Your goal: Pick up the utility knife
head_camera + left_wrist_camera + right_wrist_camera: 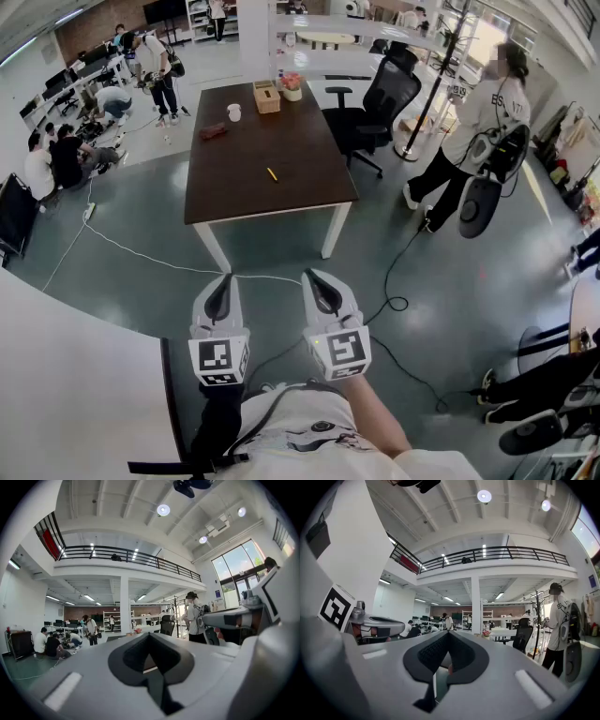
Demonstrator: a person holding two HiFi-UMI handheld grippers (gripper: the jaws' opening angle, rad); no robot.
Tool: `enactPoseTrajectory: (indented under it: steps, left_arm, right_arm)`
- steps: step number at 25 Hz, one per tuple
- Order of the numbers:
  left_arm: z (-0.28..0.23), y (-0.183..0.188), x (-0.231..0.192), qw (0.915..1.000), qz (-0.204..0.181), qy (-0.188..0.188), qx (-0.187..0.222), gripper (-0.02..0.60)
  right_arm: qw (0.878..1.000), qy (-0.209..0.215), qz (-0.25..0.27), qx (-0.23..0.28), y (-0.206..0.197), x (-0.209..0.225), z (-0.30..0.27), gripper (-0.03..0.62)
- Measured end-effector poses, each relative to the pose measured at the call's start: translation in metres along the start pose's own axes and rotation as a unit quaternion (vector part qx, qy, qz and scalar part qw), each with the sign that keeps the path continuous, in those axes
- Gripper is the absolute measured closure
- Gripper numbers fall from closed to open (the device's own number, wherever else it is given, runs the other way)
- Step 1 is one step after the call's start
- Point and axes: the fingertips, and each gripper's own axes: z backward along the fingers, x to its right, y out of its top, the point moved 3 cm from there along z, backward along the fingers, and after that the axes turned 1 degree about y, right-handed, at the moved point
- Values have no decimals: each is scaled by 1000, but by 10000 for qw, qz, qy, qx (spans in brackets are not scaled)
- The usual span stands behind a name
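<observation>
While both grippers sit level and side by side over the grey floor, nothing is being held. The left gripper has its jaws pinched together at the tips with nothing between them, and its own view shows the same: pads meeting, just the room behind. Same deal for the right gripper, closed up tight and empty, which its own view backs up. The utility knife is the little yellow thing lying flat on the dark brown table, out toward the near half of the top and a bit right of the middle. It's well apart from both grippers, with a stretch of bare floor between them and the table's near edge. It's too small to tell whether the blade is out. At the far end of the table there's a wooden tissue box, a small flower pot just beside it, a white cup and a reddish thing nearer the left edge. A black office chair stands at the table's far right corner, and a person in a white top is standing off to the right. A white cable snakes across the floor in front of the table.
</observation>
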Motion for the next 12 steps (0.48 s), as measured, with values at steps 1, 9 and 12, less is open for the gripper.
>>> enactPoseTrajectory:
  steps: [1,9,12]
  left_arm:
    - [-11,-6,2,10000,5,10,-12,583]
    - [-25,-15,17,10000,-3,-6,-35,583]
    - [-17,-16,21,10000,-6,13,-33,583]
  right_arm:
    - [10000,11,12,4,-6,8,-7,595]
    - [10000,39,44,-8,-18,25,-8,595]
    - [10000,54,45,-3,-19,22,0,595]
